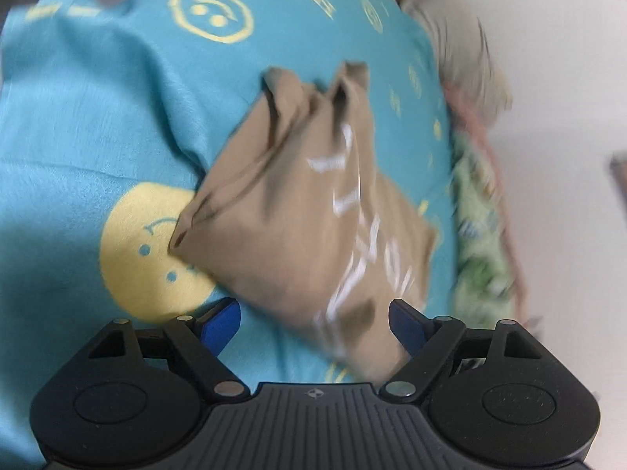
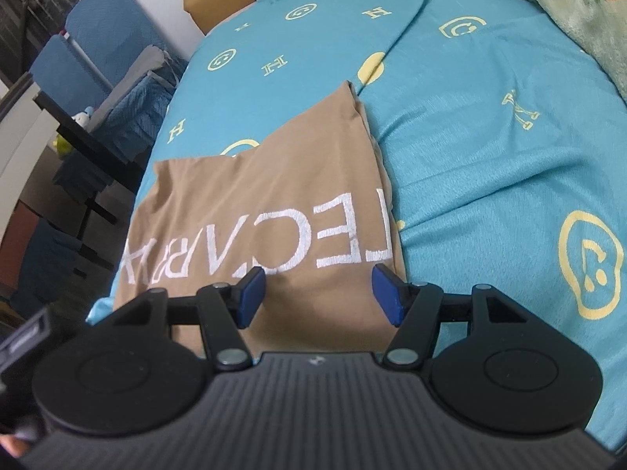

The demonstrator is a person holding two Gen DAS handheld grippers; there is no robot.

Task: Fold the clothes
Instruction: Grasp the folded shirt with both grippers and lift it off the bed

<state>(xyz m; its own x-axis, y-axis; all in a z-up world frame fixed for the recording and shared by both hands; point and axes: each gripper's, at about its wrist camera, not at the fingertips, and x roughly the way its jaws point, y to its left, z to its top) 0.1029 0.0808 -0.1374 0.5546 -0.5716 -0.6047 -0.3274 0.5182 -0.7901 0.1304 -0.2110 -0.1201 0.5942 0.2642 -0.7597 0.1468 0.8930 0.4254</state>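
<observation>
Bed sheet: turquoise, printed with yellow smiley faces and letters, lightly rippled; it carries everything else.
Fleece blanket: green patterned, bunched along the bed's far edge, well apart from the work.
Tan garment: lies on the sheet near the bed's edge, already folded into a compact panel, white embroidered lettering facing up; in the blurred left wrist view its far end shows bunched, puckered corners.
Step in hand: judged to be the last tidy-up of the fold. To do it well, the loose puckered end should be pinched at its corners, pulled taut and laid flush, with the lettered face kept flat.
Right gripper: jaws spread wide above the garment's near part, holding nothing.
Left gripper: jaws equally wide, straddling the garment's near corner, gripping nothing; whether the blue pads touch the cloth cannot be told.
</observation>
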